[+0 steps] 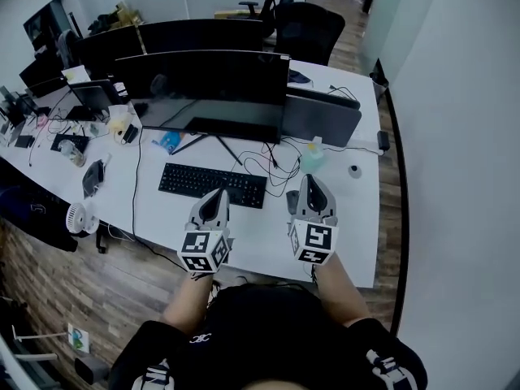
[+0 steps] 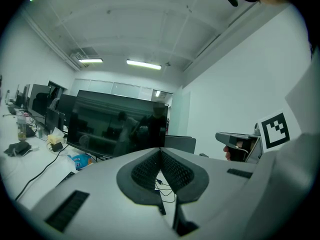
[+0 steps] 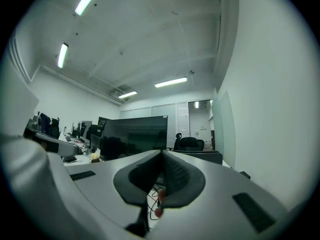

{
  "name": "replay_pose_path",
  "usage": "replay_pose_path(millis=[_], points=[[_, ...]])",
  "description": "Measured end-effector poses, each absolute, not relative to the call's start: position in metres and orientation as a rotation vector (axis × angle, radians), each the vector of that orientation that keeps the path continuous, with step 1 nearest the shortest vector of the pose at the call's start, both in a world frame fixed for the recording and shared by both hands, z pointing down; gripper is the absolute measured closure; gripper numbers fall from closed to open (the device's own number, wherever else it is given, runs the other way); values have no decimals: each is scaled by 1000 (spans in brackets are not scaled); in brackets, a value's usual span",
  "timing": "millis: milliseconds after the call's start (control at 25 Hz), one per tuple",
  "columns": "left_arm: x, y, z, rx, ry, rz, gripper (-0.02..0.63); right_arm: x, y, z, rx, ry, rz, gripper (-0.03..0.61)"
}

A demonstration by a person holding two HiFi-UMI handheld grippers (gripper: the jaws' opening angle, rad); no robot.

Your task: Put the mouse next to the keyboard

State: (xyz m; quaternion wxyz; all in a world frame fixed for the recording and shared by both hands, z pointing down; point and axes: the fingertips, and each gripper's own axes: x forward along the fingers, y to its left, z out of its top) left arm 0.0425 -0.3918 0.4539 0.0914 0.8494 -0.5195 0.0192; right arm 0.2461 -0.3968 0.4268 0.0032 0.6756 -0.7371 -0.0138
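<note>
In the head view a black keyboard (image 1: 213,184) lies on the white desk (image 1: 268,242) in front of a large dark monitor (image 1: 203,88). A small dark mouse (image 1: 292,202) sits on the desk to the right of the keyboard, just left of my right gripper (image 1: 312,180). My left gripper (image 1: 219,193) hovers over the keyboard's near right part. Both grippers point away from me and above the desk. In the left gripper view the jaws of the left gripper (image 2: 160,152) meet with nothing between them. The right gripper (image 3: 161,155) in its own view is shut and empty too.
A tangle of cables (image 1: 260,162) and a teal bottle (image 1: 312,157) lie behind the mouse. A grey closed screen (image 1: 321,116) stands at the back right. A small round object (image 1: 354,170) sits near the desk's right edge. A small fan (image 1: 77,218) and clutter fill the left.
</note>
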Motion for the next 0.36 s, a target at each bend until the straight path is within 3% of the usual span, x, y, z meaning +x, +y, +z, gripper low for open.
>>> replay_pose_path(millis=[360], points=[[54,-395,451,2545,-1517,54,597,246,-394,424,2105,-2327,-52,566]])
